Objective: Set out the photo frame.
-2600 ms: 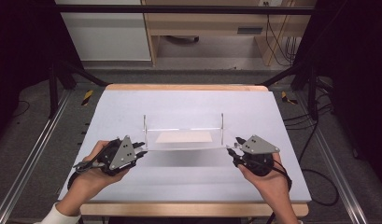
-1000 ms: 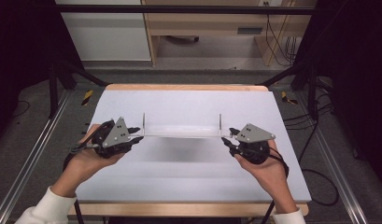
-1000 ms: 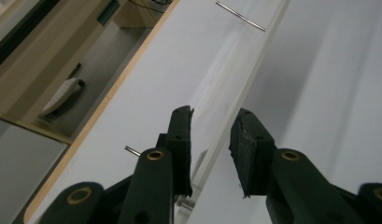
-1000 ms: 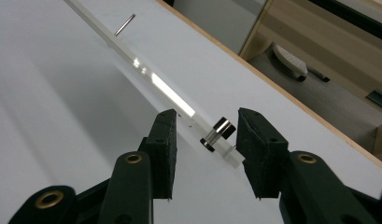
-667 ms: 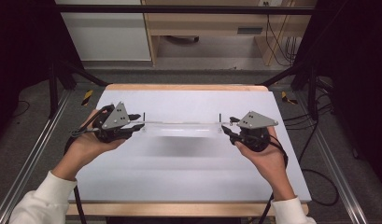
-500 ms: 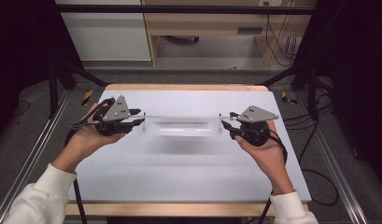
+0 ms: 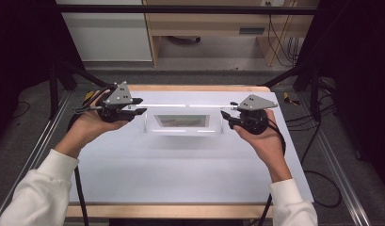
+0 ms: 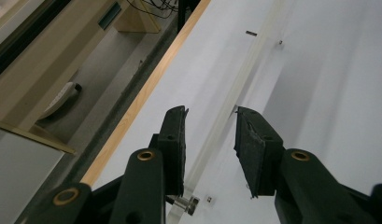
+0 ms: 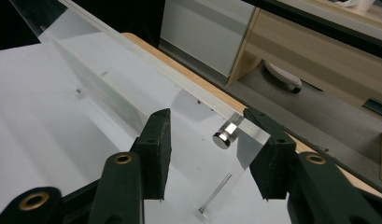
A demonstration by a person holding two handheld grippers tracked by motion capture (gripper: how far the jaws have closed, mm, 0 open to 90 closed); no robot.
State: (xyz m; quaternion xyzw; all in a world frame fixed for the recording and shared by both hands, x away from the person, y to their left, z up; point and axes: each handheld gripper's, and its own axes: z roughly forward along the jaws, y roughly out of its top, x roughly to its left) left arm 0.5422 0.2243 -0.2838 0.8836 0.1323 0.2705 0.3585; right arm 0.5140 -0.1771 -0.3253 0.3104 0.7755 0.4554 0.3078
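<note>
Since the earlier frame, the clear acrylic frame (image 7: 180,121) is farther from the person and raised. It no longer lies low near the table's middle; its top edge now spans between the two tools. Both hands have gone forward and up with it.

Progress, as judged: the carry to the far part of the white table (image 7: 180,174) looks complete. The frame appears to stand on its thin legs with a shadow beneath it, though contact with the surface cannot be confirmed. What remains is a clean release and withdrawal of both tools.

Left gripper (image 7: 143,106): its jaws have just been opening. In the left gripper view they are spread, the frame's edge (image 8: 235,88) runs between them, and a gap shows beside each pad.

Right gripper (image 7: 226,113): its jaws have also just been opening. In the right gripper view they are spread around the frame's corner and its metal standoff (image 9: 224,135). The far pad sits at the panel's end; pressure cannot be told.
</note>
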